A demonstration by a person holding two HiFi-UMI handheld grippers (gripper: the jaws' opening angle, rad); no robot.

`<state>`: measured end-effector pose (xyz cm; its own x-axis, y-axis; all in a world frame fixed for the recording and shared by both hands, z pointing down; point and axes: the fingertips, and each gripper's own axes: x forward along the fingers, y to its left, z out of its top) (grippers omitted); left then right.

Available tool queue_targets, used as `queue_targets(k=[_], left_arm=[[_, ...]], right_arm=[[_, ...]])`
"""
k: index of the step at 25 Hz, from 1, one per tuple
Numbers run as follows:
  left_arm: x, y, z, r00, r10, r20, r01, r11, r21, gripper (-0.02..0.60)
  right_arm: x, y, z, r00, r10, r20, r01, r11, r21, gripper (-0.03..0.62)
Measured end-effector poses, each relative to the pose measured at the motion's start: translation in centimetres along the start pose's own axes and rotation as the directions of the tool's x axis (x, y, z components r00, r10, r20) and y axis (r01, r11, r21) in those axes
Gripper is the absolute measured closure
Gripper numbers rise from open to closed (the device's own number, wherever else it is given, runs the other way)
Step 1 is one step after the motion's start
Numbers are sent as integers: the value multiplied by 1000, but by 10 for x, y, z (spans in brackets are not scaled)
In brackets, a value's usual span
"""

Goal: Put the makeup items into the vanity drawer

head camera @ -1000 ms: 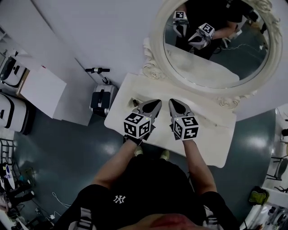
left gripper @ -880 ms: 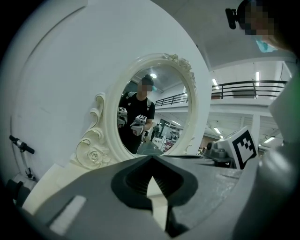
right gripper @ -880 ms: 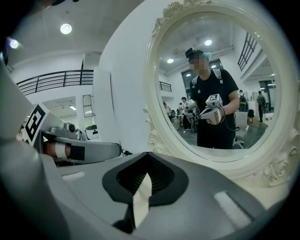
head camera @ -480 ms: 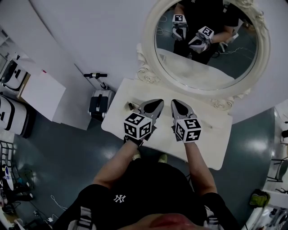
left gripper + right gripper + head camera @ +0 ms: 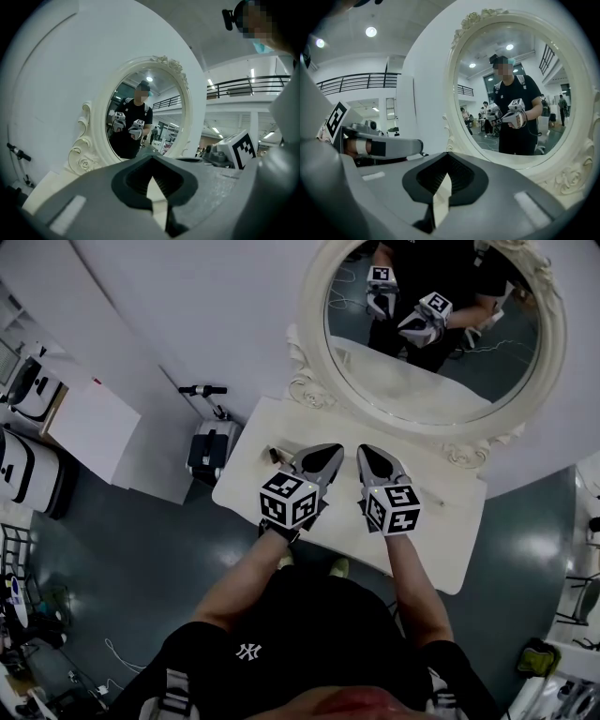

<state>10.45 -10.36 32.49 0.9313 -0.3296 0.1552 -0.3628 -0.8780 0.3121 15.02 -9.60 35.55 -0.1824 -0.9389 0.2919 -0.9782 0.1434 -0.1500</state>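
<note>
A white vanity table (image 5: 442, 521) stands below me under an oval mirror (image 5: 431, 334). One small dark makeup item (image 5: 274, 456) lies on the tabletop near its back left, just left of my left gripper (image 5: 330, 448). My right gripper (image 5: 364, 450) hovers beside it. Both are over the middle of the tabletop and point at the mirror. Both are shut, with nothing between the jaws, as the left gripper view (image 5: 151, 161) and the right gripper view (image 5: 446, 157) show. No drawer shows in any view.
The ornate mirror frame (image 5: 86, 154) rises just behind the tabletop, and the mirror shows me and both grippers. A white and black device (image 5: 208, 448) stands on the dark floor left of the vanity. A white cabinet (image 5: 89, 427) is farther left.
Both grippers have lifted a little above the tabletop, still shut and side by side. My head view has shifted slightly. The dark item has not moved.
</note>
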Motion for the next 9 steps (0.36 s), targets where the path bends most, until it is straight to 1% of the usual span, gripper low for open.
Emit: queue_targets(k=[9], left_arm=[[0, 1, 0, 1000, 10, 8, -10, 1000, 3, 581]], right_arm=[[-3, -5, -1, 1000, -6, 8, 6, 1000, 2, 571]])
